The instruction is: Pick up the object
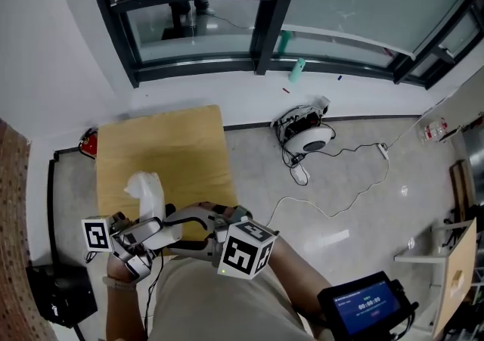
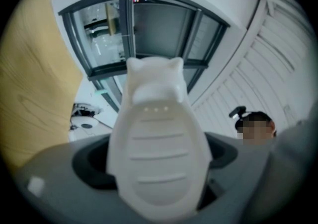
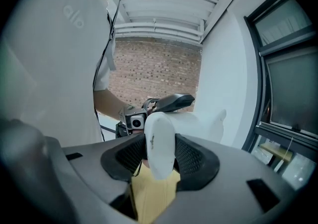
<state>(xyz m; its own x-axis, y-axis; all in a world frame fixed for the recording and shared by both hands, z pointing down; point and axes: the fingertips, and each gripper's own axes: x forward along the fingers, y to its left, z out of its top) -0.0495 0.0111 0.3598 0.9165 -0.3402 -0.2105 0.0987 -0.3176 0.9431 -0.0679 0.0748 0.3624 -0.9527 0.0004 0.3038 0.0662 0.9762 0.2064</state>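
White and crumpled: noting wad (image 1: 145, 188) on wooden bench (image 1: 189, 143), near both grippers. Judging it light, soft, limp; favouring a pinch on its raised fold. Finding fingers (image 2: 156, 143) pressed together, empty, on left gripper (image 2: 154, 66) and right gripper (image 3: 158, 119).

Not much readable. The logo (image 3: 74, 17) on the person's white shirt (image 3: 49, 79) looks like "alo" in the right claw view. The blue handheld screen (image 1: 368, 308) in the head view shows a timer-style digit row, roughly 00:00:39, too small to confirm. Left marker cube (image 1: 97, 234) and right marker cube (image 1: 246, 250) carry black-and-white square codes.
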